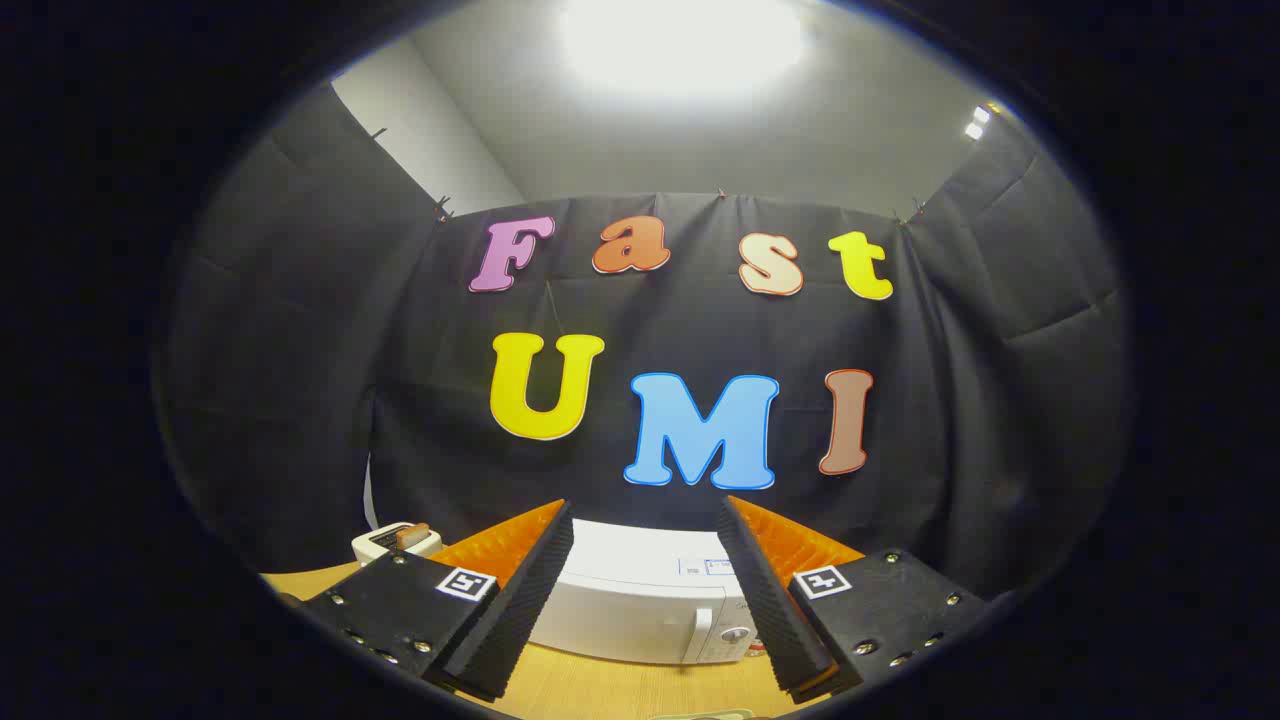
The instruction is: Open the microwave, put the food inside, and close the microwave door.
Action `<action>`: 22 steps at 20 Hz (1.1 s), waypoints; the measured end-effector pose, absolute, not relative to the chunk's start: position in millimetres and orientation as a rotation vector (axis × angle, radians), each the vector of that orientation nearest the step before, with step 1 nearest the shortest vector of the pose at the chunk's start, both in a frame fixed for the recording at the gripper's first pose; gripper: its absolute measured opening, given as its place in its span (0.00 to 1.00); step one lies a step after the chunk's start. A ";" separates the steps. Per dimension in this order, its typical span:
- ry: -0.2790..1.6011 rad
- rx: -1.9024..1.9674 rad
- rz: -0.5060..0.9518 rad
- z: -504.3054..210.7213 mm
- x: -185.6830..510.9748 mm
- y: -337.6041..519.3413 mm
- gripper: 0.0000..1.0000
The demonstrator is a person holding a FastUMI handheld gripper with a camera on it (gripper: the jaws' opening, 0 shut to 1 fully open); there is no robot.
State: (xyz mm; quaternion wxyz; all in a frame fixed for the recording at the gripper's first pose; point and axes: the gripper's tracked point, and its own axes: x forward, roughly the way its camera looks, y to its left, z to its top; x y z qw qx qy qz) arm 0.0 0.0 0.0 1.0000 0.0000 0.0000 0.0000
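A white microwave point(640, 600) stands on the wooden table against the black cloth wall, its door closed and its control knob point(735, 636) on the right side. My gripper point(645, 515) is held up above and in front of it, fingers spread wide with nothing between them. The microwave's top and front show through the gap between the fingers, some way beyond them. A sliver of something pale point(700, 714) lies on the table just below the fingers; I cannot tell what it is.
A white toaster point(397, 541) with a slice in it stands to the left of the microwave, beyond the left finger. The wooden tabletop point(620, 685) stretches in front of the microwave. Black cloth encloses the booth on three sides.
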 end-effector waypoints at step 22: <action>0.008 -0.013 0.034 -2.8 -23.1 12.8 0.93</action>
